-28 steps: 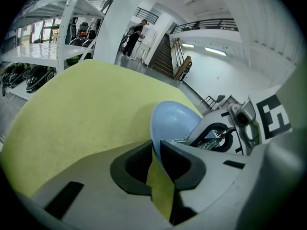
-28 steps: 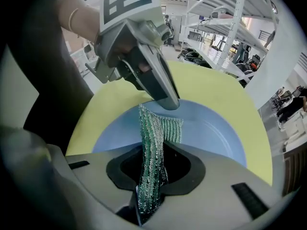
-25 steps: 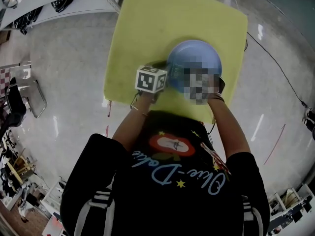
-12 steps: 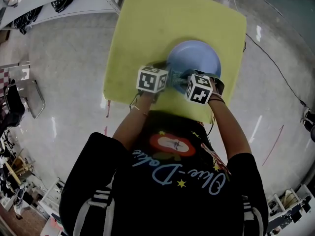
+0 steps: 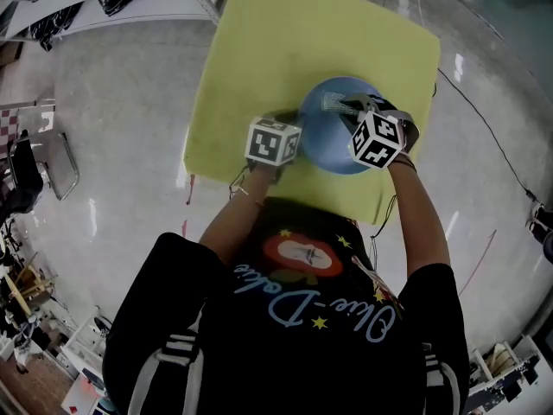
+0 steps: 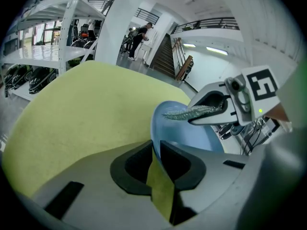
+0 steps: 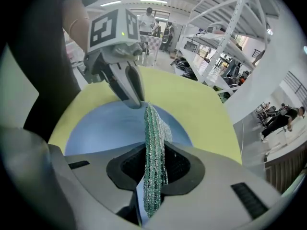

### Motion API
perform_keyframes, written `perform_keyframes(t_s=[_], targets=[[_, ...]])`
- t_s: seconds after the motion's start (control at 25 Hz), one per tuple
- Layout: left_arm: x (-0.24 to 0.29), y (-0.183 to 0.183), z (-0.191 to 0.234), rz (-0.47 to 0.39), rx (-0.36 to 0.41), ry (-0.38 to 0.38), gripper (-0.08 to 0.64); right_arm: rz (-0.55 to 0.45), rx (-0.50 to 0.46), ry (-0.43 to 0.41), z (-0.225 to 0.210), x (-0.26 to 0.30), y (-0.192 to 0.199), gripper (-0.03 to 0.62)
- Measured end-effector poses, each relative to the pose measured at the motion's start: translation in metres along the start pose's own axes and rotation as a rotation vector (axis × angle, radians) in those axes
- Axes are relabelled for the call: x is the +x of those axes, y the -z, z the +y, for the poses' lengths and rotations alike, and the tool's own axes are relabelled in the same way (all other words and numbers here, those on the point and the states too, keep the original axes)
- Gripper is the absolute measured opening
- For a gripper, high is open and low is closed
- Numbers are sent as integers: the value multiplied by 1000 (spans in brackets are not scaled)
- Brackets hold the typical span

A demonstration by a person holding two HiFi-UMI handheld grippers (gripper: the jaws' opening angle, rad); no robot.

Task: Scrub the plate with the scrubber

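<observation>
1. Pinching the blue plate by its rim, the left claw is clamped tight.
2. The right claw is closed on the green scrubber, over the plate.
3. The plate is on the yellow tabletop, toward its near edge.

Left tool angled down, jaws clamped on plate rim, right tool tilted steeply down, jaws pinching scrubber

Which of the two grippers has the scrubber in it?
The right gripper: a sparkly green scrubber is clamped between its jaws. The left gripper grips the rim of the blue plate instead.
</observation>
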State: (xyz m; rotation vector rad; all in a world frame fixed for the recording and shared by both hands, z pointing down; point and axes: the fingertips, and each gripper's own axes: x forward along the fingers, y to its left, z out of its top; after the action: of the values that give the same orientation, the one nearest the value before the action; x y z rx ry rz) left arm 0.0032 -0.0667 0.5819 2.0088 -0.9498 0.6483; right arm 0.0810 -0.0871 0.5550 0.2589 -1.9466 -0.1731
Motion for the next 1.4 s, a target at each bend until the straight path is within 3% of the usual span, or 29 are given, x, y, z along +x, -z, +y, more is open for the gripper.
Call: perform_keyframes(t_s=[0.12, 0.28, 0.72, 1.4], targets=[[-1, -2, 1, -1, 4, -2, 46, 42, -37, 27, -15, 8, 7, 58], [-2, -2, 2, 0, 10, 0, 46, 75, -80, -3, -11, 21, 14, 58], [-4, 0, 4, -4, 37, -11, 48, 135, 42, -77, 9, 32, 14, 63], [-1, 0, 1, -20, 44, -41, 46, 119, 67, -164, 68, 20, 10, 66]])
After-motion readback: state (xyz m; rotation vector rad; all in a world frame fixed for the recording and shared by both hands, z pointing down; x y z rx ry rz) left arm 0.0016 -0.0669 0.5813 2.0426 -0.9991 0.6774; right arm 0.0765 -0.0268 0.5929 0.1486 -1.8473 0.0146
